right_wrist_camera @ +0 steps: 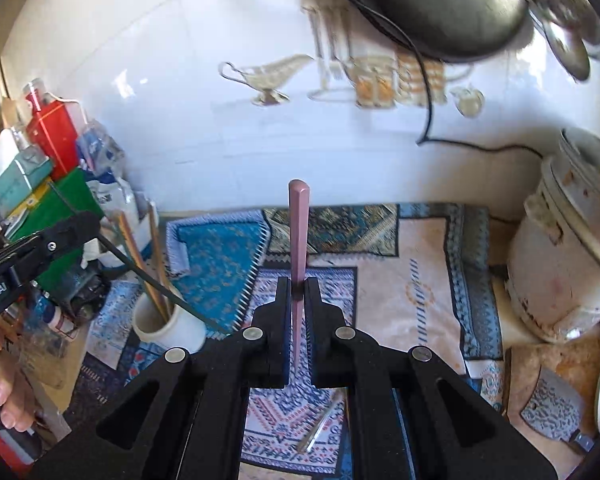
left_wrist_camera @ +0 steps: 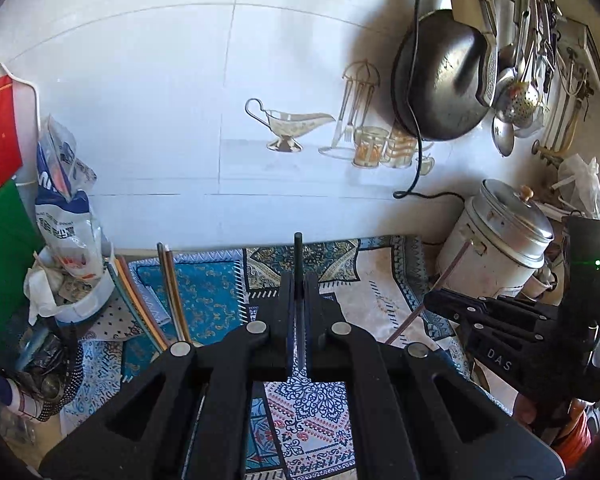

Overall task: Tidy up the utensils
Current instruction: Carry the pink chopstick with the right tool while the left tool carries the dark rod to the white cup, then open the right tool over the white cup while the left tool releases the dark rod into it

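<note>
**Both Claws Closed on Chopsticks Above the Counter**

The white tiled wall (left_wrist_camera: 160, 100) with its printed tableware decal fills the background of both views. Below it, the counter (right_wrist_camera: 496, 232) carries a patterned blue-and-cream cloth (right_wrist_camera: 412, 280). A dented silver metal pot with a lid (left_wrist_camera: 500, 240) stands at the right end of the cloth, near the wall. A black round pan (left_wrist_camera: 440, 76) hangs on the wall above it, beside a row of hanging metal ladles and strainers (left_wrist_camera: 516, 100).

At the left end of the cloth stands a white cylindrical ceramic holder (right_wrist_camera: 168, 324), with several wooden and coloured chopsticks (right_wrist_camera: 156, 256) leaning upright inside it.

The left claw (left_wrist_camera: 299, 292) is closed on a thin black chopstick (left_wrist_camera: 298, 256), whose end projects forward past the fingertips. In the right wrist view this chopstick slants down across the front of the holder.

The right claw (right_wrist_camera: 299, 300) is closed on a pink tapered chopstick (right_wrist_camera: 299, 232), its thick end pointing toward the wall. Both claws are raised clear of the cloth.

A small silver metal utensil (right_wrist_camera: 320, 424) lies flat on the cloth beneath the right claw.
</note>
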Tool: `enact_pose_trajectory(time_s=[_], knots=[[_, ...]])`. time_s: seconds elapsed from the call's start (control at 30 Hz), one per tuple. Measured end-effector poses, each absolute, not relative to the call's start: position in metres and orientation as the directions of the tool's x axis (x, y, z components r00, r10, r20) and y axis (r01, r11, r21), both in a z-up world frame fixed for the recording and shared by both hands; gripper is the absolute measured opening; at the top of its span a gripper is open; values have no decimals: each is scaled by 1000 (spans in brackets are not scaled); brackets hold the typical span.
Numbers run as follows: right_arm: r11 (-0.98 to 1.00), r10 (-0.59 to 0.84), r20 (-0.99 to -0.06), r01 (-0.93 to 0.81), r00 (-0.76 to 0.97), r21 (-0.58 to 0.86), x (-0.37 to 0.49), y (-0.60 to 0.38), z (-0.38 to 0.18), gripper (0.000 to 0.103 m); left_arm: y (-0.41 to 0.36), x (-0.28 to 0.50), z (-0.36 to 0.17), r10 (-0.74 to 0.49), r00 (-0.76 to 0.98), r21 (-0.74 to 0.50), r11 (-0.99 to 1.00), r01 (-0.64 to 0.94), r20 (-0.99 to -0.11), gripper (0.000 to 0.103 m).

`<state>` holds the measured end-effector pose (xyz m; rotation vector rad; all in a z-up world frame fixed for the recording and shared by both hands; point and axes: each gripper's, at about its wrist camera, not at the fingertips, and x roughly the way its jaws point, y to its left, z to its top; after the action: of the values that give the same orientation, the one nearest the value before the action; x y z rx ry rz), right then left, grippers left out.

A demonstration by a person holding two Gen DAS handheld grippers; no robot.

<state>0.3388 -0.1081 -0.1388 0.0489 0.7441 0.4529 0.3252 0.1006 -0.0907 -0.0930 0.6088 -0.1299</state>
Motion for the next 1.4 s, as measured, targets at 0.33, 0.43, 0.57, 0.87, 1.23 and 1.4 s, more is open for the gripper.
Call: enact_pose_trajectory(time_s=[0.33,0.43,0.57,0.87,1.23,1.4], knots=[[837,524,-560,-510,642,197,331,-46,-95,6,153,318,-64,-78,849,-114,993,21,-522,2],[813,557,-538,-548,632,198,329,-23,-86,6,168,313,-61,-58,851,-106,994,3,-522,2],[787,586,-535,-584,608,198,329,7,-86,6,186,310,-65,-24,846,-89,996,-28,-532,2],[776,567,-619,-604,544,180,342,58,-121,6,213,320,-100,-5,793,-82,995,-57,-609,2],[798,476,-753,-584,454,153,358,86,-174,6,230,346,-154,-46,679,-117,991,-59,-733,2],[800,459,-769,-583,445,141,358,89,-178,6,235,350,-163,-53,653,-126,990,-66,-756,2]])
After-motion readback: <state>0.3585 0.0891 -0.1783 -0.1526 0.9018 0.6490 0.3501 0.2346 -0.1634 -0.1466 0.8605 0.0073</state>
